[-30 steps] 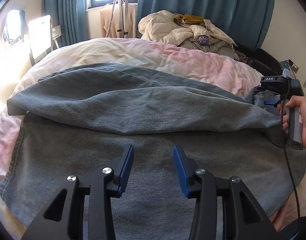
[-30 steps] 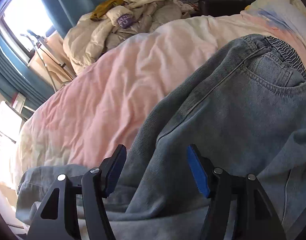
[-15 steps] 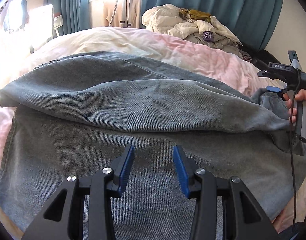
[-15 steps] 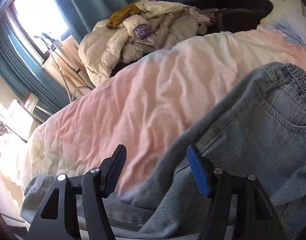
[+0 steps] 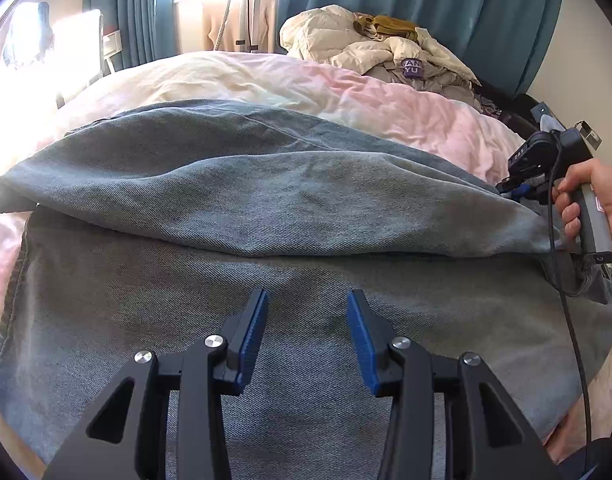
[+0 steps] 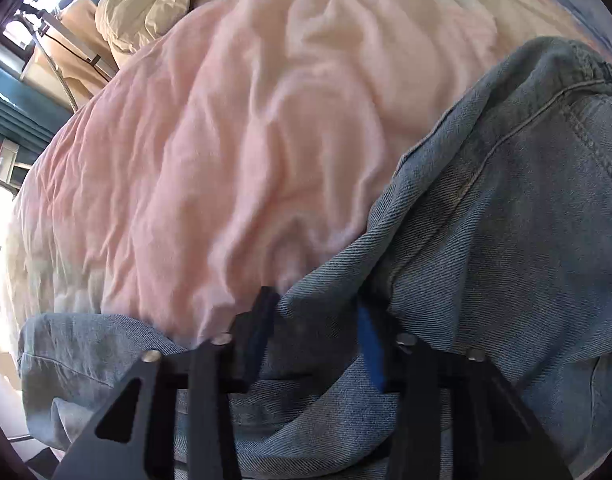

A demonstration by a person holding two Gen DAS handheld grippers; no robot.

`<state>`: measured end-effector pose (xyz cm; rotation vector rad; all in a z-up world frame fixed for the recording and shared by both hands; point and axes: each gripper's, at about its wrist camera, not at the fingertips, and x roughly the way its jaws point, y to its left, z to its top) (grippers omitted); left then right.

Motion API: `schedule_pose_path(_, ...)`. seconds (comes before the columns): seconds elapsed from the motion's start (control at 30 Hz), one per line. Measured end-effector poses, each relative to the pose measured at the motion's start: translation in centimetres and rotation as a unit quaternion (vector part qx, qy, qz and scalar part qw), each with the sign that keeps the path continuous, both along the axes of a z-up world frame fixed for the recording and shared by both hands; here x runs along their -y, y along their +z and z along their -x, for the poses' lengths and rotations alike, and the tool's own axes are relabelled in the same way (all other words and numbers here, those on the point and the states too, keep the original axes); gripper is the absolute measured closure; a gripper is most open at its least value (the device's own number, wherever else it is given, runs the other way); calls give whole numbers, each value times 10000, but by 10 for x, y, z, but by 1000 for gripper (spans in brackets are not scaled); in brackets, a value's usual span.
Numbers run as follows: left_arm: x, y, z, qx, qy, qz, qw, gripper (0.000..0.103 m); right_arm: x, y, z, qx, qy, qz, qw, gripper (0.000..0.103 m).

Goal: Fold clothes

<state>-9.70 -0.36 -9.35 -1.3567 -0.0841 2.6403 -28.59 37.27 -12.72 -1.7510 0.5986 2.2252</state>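
Observation:
Grey-blue jeans (image 5: 306,208) lie across the bed, one leg folded over the other. My left gripper (image 5: 306,320) hovers open just above the lower leg, with nothing between its blue pads. At the right end of the jeans a hand (image 5: 598,196) holds my right gripper (image 5: 518,192). In the right wrist view my right gripper (image 6: 314,320) points steeply down at the jeans (image 6: 486,240) near the waistband. Its jaws are closing, with a raised fold of the denim edge between them. The picture is blurred, and the pads still stand apart.
A pink and cream duvet (image 5: 346,96) covers the bed under the jeans. A heap of pale clothes (image 5: 386,52) sits at the far side before teal curtains (image 5: 466,8). A black cable (image 5: 574,320) hangs from the right gripper over the jeans.
My right gripper has tipped down and dropped onto the jeans' edge, and denim now sits between its fingers. The left gripper has stayed where it was, still open.

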Motion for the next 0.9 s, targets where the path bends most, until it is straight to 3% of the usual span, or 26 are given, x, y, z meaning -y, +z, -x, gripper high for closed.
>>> schedule_pose_path(0.07, 2, 1, 0, -5, 14, -36, 10000, 61, 2, 16, 1, -233, -7, 13, 9997, 99)
schedule_pose_path(0.3, 4, 4, -1, -55, 11, -109, 9999, 61, -28, 83, 19, -1149, -287, 30, 9930, 100)
schedule_pose_path(0.5, 7, 1, 2, -107, 134, 50, 9998, 61, -45, 118, 46, -1562, -404, -352, 9863, 100)
schedule_pose_path(0.63, 10, -4, 6, -46, 193, 82, 9998, 61, -54, 96, 80, -1516, -388, -283, 9873, 100)
schedule_pose_path(0.77, 11, -9, 12, 15, 221, 75, 9997, 61, -52, 63, 75, -1465, -259, -173, 9887, 98)
schedule_pose_path(0.9, 11, -9, 16, 7, 228, 75, 9997, 61, -49, 59, 62, -1647, 102, -161, 9862, 90)
